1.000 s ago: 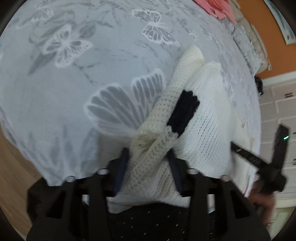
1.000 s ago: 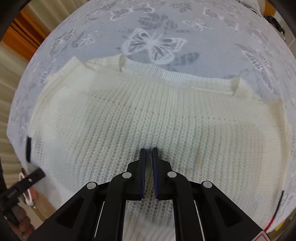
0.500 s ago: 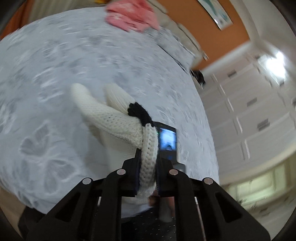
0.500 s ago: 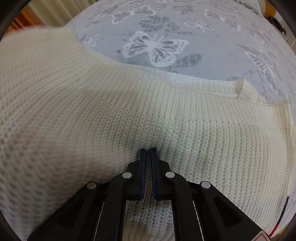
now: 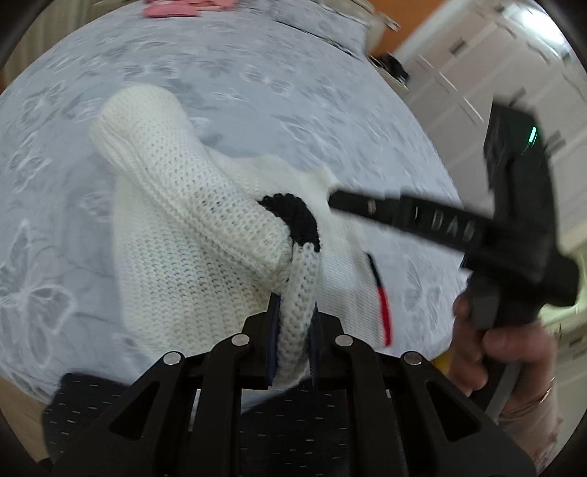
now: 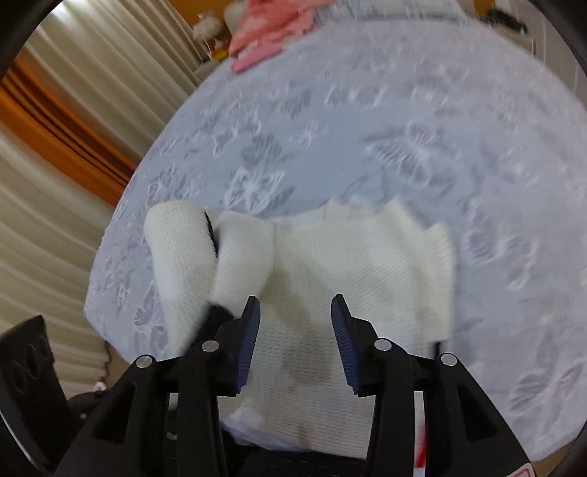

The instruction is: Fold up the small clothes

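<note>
Lying on butterfly bedspread (image 6: 422, 121): cream knit sweater (image 6: 330, 279), partly folded. Left gripper (image 5: 292, 335) pinching a sleeve (image 5: 205, 205), lifting it over the body. Right gripper (image 6: 295, 343) just opening, empty. Folding remaining; pink garments (image 6: 271, 25) waiting.

A home bedroom is showing here: a bed (image 6: 367, 121) under a grey-white butterfly-print cover is filling most of both views. Beige pleated curtains (image 6: 55, 227) are hanging down the left of the right wrist view, against an orange wall (image 6: 47, 121). White panelled wardrobe doors (image 5: 473, 69) are standing at the upper right of the left wrist view, and pink clothes (image 6: 271, 25) are lying at the bed's far end.
</note>
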Motion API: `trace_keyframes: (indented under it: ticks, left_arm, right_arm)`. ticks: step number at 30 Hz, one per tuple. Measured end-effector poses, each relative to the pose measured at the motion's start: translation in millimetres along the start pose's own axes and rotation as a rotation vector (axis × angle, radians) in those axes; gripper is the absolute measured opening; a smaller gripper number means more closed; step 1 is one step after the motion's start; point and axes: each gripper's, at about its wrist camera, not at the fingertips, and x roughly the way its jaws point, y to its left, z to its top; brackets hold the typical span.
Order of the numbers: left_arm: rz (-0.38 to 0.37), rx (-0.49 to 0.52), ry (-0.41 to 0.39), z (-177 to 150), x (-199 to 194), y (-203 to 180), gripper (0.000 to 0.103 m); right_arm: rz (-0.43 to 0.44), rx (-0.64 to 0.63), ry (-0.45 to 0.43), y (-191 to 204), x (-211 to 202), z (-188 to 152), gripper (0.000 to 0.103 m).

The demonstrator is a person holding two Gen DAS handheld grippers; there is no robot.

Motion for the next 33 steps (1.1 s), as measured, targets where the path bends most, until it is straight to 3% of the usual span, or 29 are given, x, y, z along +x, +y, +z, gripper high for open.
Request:
trace_keyframes:
  ticks: [4, 6, 7, 9, 12, 16, 18, 19, 21, 22, 25, 28, 30, 33]
  left_arm:
    - [0.080, 0.091, 0.105, -22.2, 51.1, -22.5, 0.016]
    - [0.120, 0.076, 0.127, -33.5, 58.3, -18.4, 0.020]
    - [0.097, 0.063, 0.090, -39.1, 48.4, -15.1, 0.028]
    - [0.070, 0.063, 0.051, -46.7, 31.1, -12.3, 0.046]
    - [0.048, 0.035, 0.020, -56.1, 2.9, 0.2, 0.047]
    - [0.048, -0.002, -0.004, -64.2, -21.9, 15.4, 0.050]
    - [0.060, -0.012, -0.021, -67.5, -34.9, 22.7, 0.057]
    - [0.062, -0.017, -0.025, -70.2, -40.4, 25.8, 0.058]
    - [0.054, -0.031, -0.029, -77.3, -46.5, 30.2, 0.058]
    - [0.055, -0.036, -0.028, -77.8, -48.9, 30.2, 0.058]
    - [0.046, -0.045, -0.044, -78.5, -57.3, 29.7, 0.058]
    - [0.032, -0.052, -0.054, -76.4, -60.7, 33.8, 0.059]
    - [0.027, -0.063, -0.053, -78.2, -61.3, 34.5, 0.060]
    - [0.012, -0.083, -0.037, -77.1, -52.7, 37.0, 0.060]
  right_arm:
    - [-0.039, 0.068, 0.016, -36.7, -9.3, -18.0, 0.052]
    - [-0.017, 0.105, 0.053, -45.5, -2.8, -26.0, 0.052]
    - [0.001, 0.105, 0.056, -44.9, -3.8, -29.6, 0.053]
    - [0.038, 0.097, 0.062, -41.2, -1.4, -34.5, 0.071]
    - [0.070, 0.090, 0.096, -29.6, 20.0, -33.2, 0.078]
    - [0.115, 0.139, 0.223, -15.5, 60.8, -34.2, 0.078]
    - [0.133, 0.155, 0.255, -6.3, 76.7, -40.7, 0.078]
    - [0.136, 0.160, 0.263, -2.0, 82.6, -43.5, 0.076]
    - [0.106, 0.162, 0.275, 8.5, 90.8, -48.1, 0.025]
    - [0.108, 0.151, 0.268, 14.8, 87.6, -46.6, 0.024]
    - [0.173, 0.074, 0.083, 36.8, 26.6, -26.2, 0.022]
    - [0.179, 0.060, -0.015, 31.3, -20.7, -15.4, 0.021]
    - [0.138, 0.093, -0.029, 4.8, -36.0, -16.1, 0.022]
    - [0.028, 0.180, 0.052, -47.5, -11.4, -33.2, 0.022]
